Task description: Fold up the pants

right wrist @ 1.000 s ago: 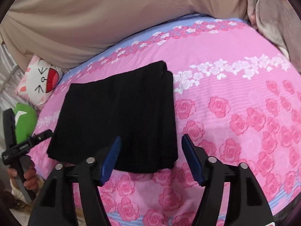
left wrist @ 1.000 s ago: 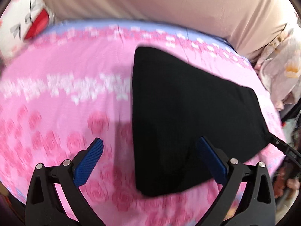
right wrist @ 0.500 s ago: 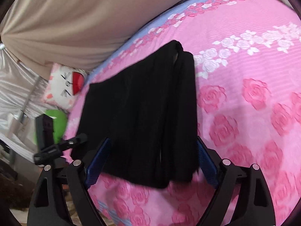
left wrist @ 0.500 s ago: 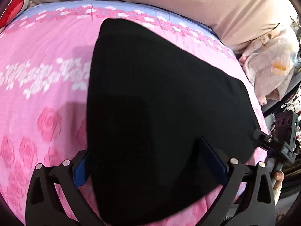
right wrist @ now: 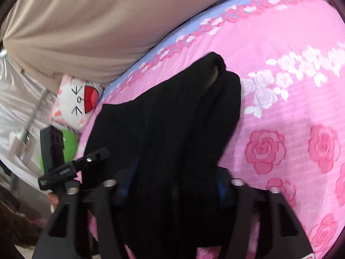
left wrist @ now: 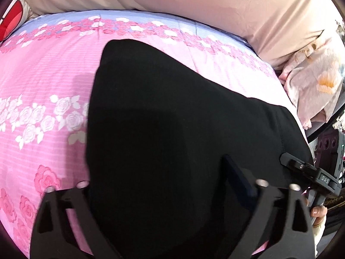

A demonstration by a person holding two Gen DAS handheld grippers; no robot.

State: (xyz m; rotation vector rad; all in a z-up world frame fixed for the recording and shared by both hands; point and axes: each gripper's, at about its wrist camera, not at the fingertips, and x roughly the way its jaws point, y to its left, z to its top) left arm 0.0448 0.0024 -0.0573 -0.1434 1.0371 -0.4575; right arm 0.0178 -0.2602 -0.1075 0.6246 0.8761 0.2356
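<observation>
The black pants (left wrist: 172, 133) lie folded on the pink rose bedsheet (left wrist: 43, 82). My left gripper (left wrist: 163, 183) is open, its jaws astride the near edge of the pants; the left finger is hidden under the cloth and the right blue pad (left wrist: 239, 179) lies on top. In the right wrist view the pants (right wrist: 172, 125) bunch up at the near end. My right gripper (right wrist: 174, 185) is open around that end, blue pads (right wrist: 222, 185) on either side. The right gripper also shows in the left wrist view (left wrist: 310, 172), and the left one in the right wrist view (right wrist: 73, 164).
A beige headboard cushion (left wrist: 194, 6) runs along the far side of the bed. A white cat plush (right wrist: 77, 101) and a green ball (right wrist: 69, 144) sit at the left bed corner. A floral pillow (left wrist: 319, 82) lies at the right edge.
Both grippers have moved forward and down onto the near edge of the pants, which now fill the space between the jaws. The cloth has bunched at the right gripper.
</observation>
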